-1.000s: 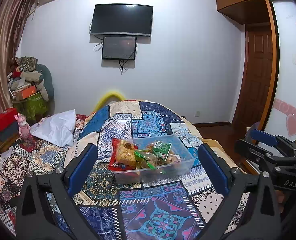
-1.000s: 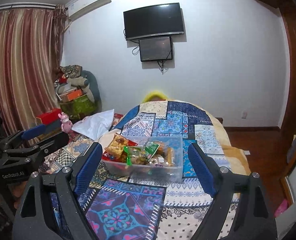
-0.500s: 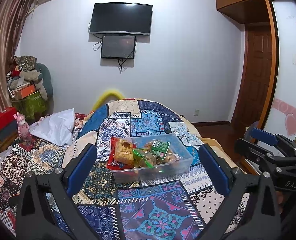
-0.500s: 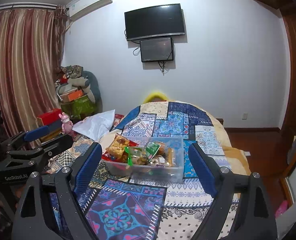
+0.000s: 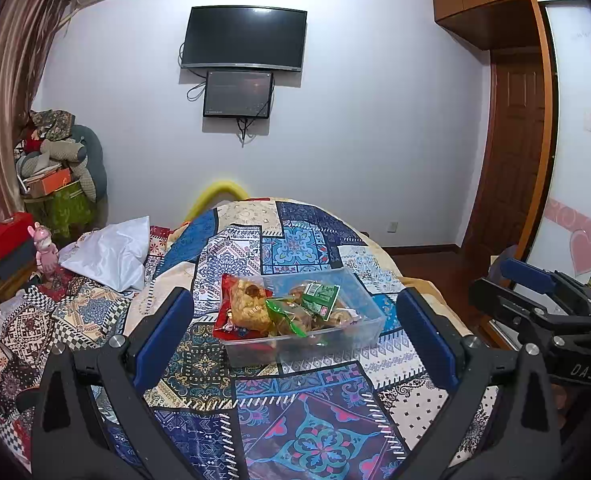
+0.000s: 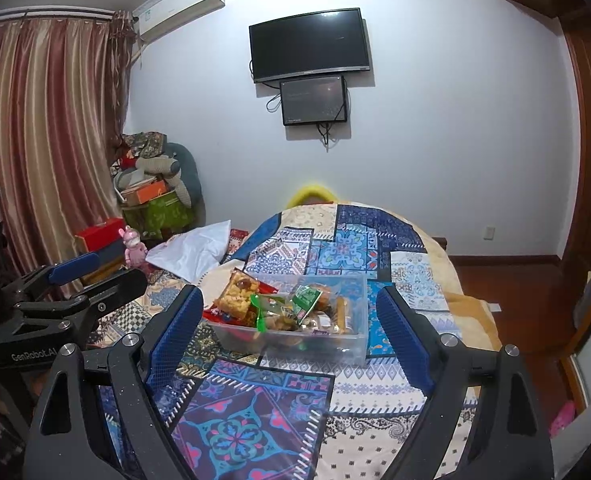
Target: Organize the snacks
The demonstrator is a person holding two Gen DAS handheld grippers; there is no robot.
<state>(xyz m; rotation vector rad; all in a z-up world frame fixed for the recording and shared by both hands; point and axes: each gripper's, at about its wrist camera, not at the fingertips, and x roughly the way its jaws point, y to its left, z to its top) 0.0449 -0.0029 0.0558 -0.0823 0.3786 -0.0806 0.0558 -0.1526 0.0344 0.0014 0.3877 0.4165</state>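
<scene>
While both tools (image 5: 295, 332) (image 6: 289, 332) gape empty, the snack bin (image 5: 359, 320) sits unobstructed on the quilt (image 5: 303, 420).

You are in a home bedroom. A bed (image 5: 307, 420) under a patchwork quilt fills the foreground, with a white pillow (image 5: 109, 252) at its left edge. A television (image 5: 243, 38) hangs on the far wall, striped curtains (image 6: 43, 140) cover the left side, and a wooden door (image 5: 511, 152) stands right.
</scene>
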